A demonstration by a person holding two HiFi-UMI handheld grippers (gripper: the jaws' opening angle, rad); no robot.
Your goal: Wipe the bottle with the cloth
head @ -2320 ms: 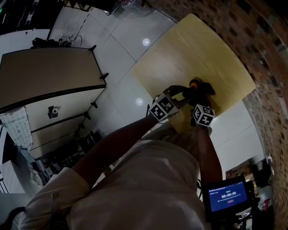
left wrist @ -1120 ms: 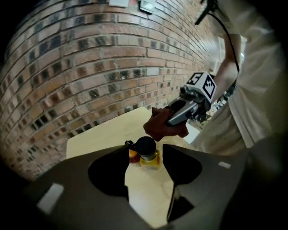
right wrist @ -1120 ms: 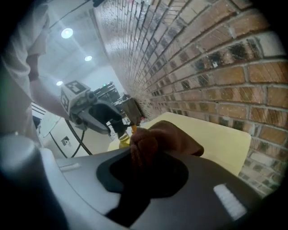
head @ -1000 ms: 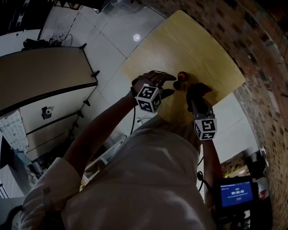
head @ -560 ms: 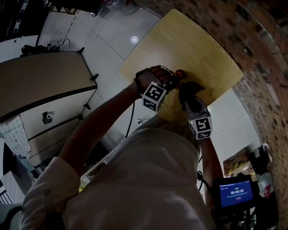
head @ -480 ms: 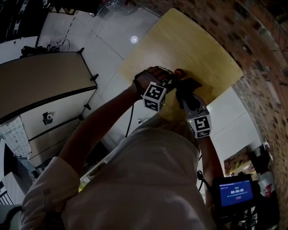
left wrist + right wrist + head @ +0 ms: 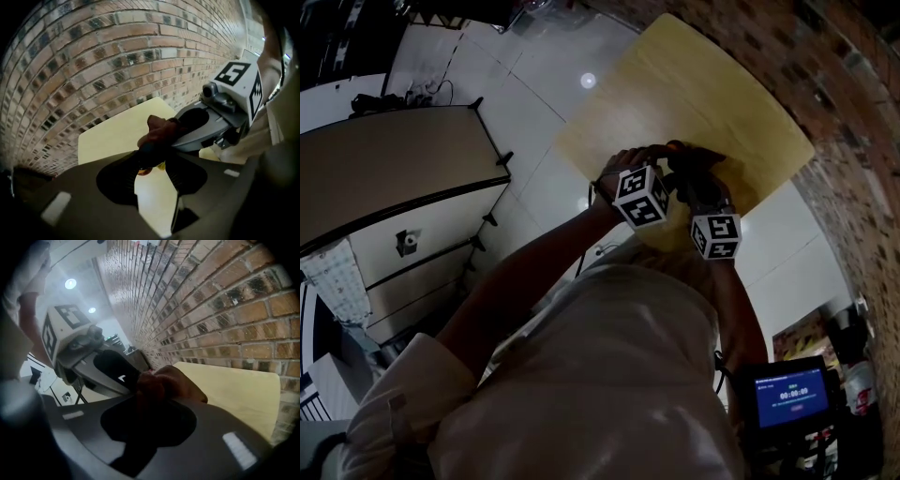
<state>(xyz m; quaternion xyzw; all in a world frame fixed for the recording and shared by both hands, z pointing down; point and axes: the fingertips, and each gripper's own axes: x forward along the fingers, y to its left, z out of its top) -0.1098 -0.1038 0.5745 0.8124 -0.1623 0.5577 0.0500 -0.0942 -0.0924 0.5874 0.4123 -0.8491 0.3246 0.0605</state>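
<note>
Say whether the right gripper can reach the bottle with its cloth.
Likely yes: the right gripper's cloth seems to touch the bottle top, between the left gripper's closing jaws; nothing intervenes.

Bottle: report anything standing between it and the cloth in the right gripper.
Nothing visible does. The cloth, pinched in the right gripper, lies against the bottle; the jaws of the left gripper are closing around it.

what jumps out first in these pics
Two grippers meet over the yellow table beside the brick wall. The jaws of the left gripper are closing on a dark bottle that stands between them, and the right gripper holds a brown cloth bunched against the bottle's top.
</note>
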